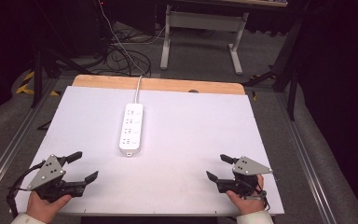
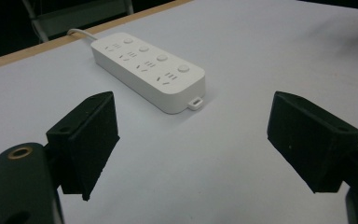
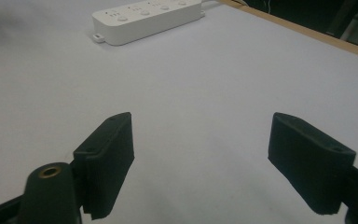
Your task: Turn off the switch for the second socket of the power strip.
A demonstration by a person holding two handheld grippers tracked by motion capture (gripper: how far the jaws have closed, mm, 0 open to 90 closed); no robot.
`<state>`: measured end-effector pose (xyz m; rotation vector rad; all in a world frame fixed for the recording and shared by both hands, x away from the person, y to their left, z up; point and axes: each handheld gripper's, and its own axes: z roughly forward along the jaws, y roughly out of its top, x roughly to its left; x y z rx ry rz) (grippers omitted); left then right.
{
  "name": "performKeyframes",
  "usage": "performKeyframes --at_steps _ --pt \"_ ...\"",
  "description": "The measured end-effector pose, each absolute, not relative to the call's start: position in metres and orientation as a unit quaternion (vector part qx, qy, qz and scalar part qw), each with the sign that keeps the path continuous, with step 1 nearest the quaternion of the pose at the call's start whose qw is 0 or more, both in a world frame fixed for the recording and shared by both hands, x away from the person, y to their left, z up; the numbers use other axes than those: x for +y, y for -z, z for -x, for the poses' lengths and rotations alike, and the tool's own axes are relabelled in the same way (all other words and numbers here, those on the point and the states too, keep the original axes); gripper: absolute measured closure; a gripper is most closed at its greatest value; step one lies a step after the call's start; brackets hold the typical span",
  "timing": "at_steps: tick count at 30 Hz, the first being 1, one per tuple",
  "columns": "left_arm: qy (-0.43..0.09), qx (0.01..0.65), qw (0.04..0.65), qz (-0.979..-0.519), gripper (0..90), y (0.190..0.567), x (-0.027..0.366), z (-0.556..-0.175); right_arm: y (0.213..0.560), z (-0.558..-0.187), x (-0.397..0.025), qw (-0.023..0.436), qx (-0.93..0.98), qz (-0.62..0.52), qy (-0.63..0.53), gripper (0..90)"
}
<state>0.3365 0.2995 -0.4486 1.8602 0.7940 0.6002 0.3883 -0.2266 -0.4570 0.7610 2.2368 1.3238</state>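
A white power strip with several sockets and buttons lies flat on the white table top, its cord running off the far edge. My left gripper rests low at the near left corner, open, nothing between its jaws. In the left gripper view the power strip lies ahead of the left gripper, well apart from it. My right gripper sits at the near right, open and empty. From the right gripper view, the power strip is far off at the upper left of the right gripper.
A wooden strip edges the table's far side. Beyond it stand a white metal desk frame and loose cables on the floor. Metal rails run along both sides of the table.
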Motion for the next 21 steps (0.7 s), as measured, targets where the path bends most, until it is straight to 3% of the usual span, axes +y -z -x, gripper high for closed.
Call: performKeyframes --at_steps 8,12,21 --pt "-0.242 0.332 0.496 -0.765 16.9 0.4461 0.3001 -0.3367 0.4574 -0.3873 -0.2254 0.212 0.808 -0.274 -0.477 22.9" --pt "-0.246 0.332 0.461 -0.785 17.6 0.4457 0.3003 -0.3383 0.4575 -0.3877 -0.2245 0.213 0.809 -0.272 -0.476 22.9" --pt "-0.233 0.329 0.476 -0.781 18.9 0.4406 0.2986 -0.3346 0.4584 -0.3875 -0.2234 0.210 0.811 -0.270 -0.475 23.0"
